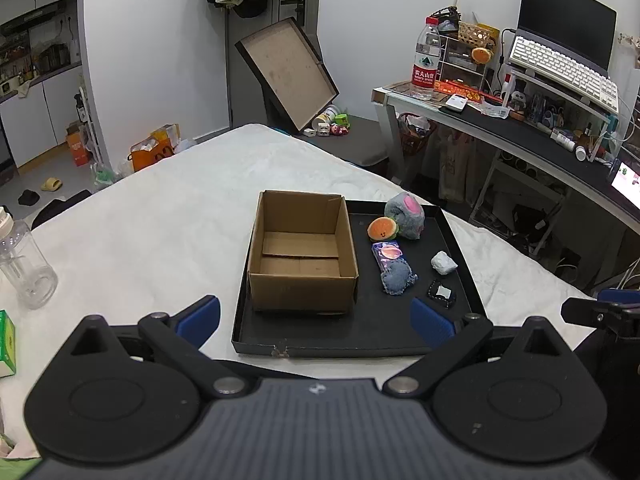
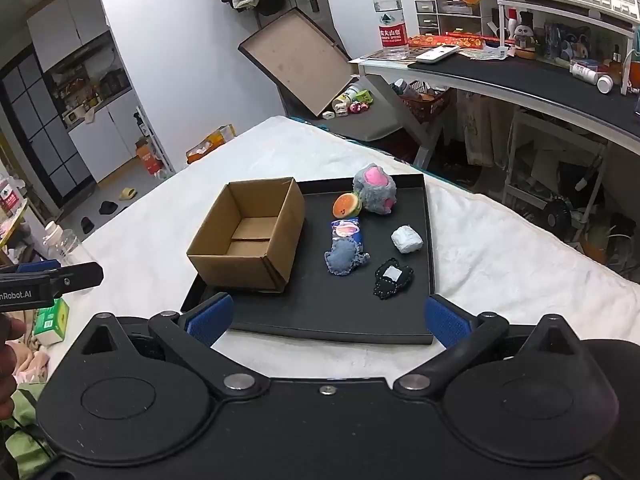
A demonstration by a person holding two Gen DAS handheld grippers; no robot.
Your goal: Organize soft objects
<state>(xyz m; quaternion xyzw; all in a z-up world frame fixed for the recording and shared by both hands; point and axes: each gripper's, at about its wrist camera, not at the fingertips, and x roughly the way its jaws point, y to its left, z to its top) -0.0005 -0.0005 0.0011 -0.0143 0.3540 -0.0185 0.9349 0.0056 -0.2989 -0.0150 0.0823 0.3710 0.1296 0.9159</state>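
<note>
A black tray (image 1: 360, 340) (image 2: 332, 320) lies on the white bed. An open, empty cardboard box (image 1: 303, 252) (image 2: 250, 234) stands in its left half. To its right lie a grey-pink plush (image 1: 405, 215) (image 2: 375, 189), an orange plush (image 1: 383, 229) (image 2: 347, 205), a blue packet (image 1: 387, 254) (image 2: 346, 230), a denim plush (image 1: 397, 277) (image 2: 343, 258), a white lump (image 1: 443, 263) (image 2: 406, 239) and a black patch (image 1: 441, 294) (image 2: 392, 278). My left gripper (image 1: 316, 318) and right gripper (image 2: 328, 318) are open and empty, short of the tray's near edge.
A clear bottle (image 1: 24, 266) and a green packet (image 1: 6, 342) lie on the bed at left. A cluttered desk (image 1: 520, 128) with a water bottle (image 2: 390, 20) stands at right. A cardboard lid (image 1: 286, 72) leans beyond the bed.
</note>
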